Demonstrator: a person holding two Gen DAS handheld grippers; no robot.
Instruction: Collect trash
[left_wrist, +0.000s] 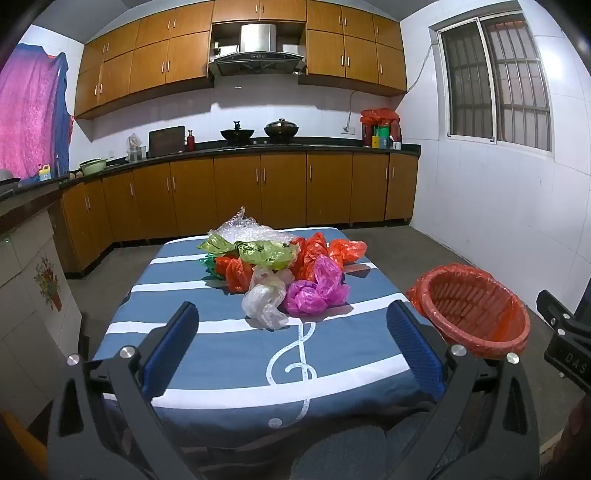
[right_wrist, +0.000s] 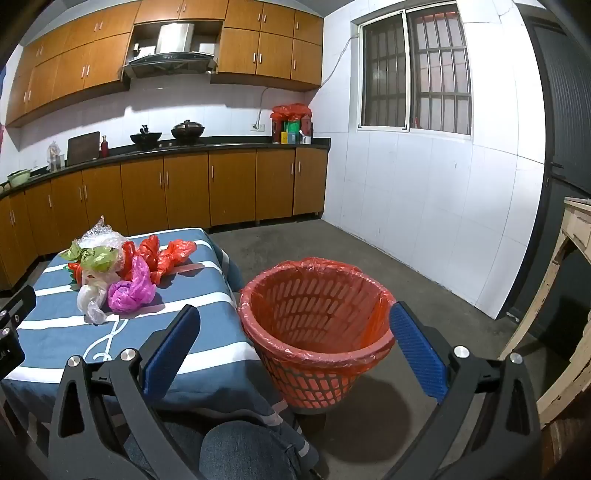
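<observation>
Wooden kitchen cabinets (left_wrist: 236, 192) and a steel range hood (left_wrist: 257, 55) lined the far wall as I sat at a low desk (left_wrist: 229, 373) draped in a blue cloth with white stripes and a treble clef. On the far half of that desk lay the trash, a loose heap of crumpled plastic bags: a white bag (left_wrist: 264, 299) nearest me, touching a magenta bag (left_wrist: 316, 288) to its right, with orange bags (left_wrist: 321, 253) and a yellow-green bag (left_wrist: 266, 251) piled behind them and a clear crinkled wrapper (left_wrist: 243, 229) at the back. My left gripper (left_wrist: 291, 328) hung over the near part of the desk, its blue-padded jaws spread wide and empty, short of the heap and touching nothing. My right gripper (right_wrist: 295, 332) was likewise spread wide and empty, aimed past the desk's right edge at the orange basket (right_wrist: 314, 332), which stood on the concrete floor (right_wrist: 424, 288) just beside the desk, lined with an orange plastic bag and holding no visible trash. A barred window (right_wrist: 417, 74) was set into the white tiled wall on the right. My knee, in blue denim (right_wrist: 243, 450), showed at the bottom of the right wrist view.
</observation>
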